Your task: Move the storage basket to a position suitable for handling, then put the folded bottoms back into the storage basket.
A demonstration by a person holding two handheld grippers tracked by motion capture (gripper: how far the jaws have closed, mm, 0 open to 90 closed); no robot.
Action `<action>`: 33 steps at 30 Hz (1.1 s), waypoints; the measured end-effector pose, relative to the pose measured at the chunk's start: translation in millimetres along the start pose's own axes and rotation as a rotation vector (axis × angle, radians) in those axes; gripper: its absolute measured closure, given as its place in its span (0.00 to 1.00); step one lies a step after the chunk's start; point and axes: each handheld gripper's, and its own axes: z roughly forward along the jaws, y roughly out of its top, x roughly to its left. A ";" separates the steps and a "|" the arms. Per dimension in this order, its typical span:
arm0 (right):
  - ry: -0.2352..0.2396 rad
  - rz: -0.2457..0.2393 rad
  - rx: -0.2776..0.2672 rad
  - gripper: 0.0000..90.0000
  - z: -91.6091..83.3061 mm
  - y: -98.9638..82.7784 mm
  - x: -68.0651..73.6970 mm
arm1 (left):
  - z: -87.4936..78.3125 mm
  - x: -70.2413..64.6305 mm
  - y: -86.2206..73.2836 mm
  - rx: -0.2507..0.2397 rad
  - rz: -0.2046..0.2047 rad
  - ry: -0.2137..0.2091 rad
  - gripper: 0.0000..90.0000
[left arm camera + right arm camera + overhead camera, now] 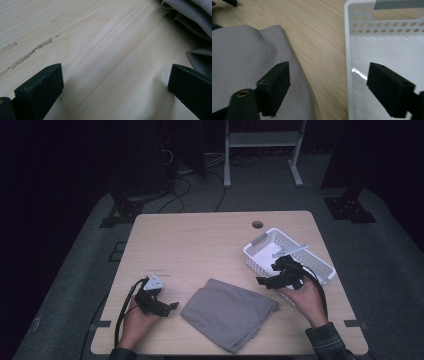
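Grey cloth [229, 313]: folded into a rough rectangle, lying flat at the near middle of the wooden table [200, 245], one corner toward the near edge, its layered hems visible at the right of the left gripper view [197, 20]. Judged status: folding looks complete, the cloth is released, and placing it in the basket appears to be what is left. White perforated basket [260, 260]: at the right of the table, just beyond the cloth's right corner, apart from it by a strip of bare wood; its floor looks bare apart from a clear glossy sheet [387, 62] seen in the right gripper view. Right gripper [272, 279]: held over the gap between cloth and basket, jaws spread wide, nothing between them, one jaw above the cloth, the other above the basket floor. Left gripper [167, 307]: low over the table just left of the cloth, jaws apart and holding nothing. Open room: broad bare tabletop to the far left and far middle, with a cable hole [257, 224] near the far edge. Edges: cloth close to the near edge; basket near the right edge, leaving little margin there.
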 end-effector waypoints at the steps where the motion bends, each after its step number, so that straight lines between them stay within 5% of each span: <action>1: 0.006 -0.012 -0.001 0.16 0.0 0.1 1.6 | 0.0 0.0 0.0 0.000 0.000 0.000 0.00; 13: 0.084 -0.092 -0.004 0.14 2.9 2.5 27.0 | 0.0 -0.2 0.0 0.000 -0.002 0.000 0.00; 33: 0.166 -0.211 0.058 0.02 38.2 0.4 72.2 | -0.2 -0.6 -0.1 0.000 0.004 -0.001 0.00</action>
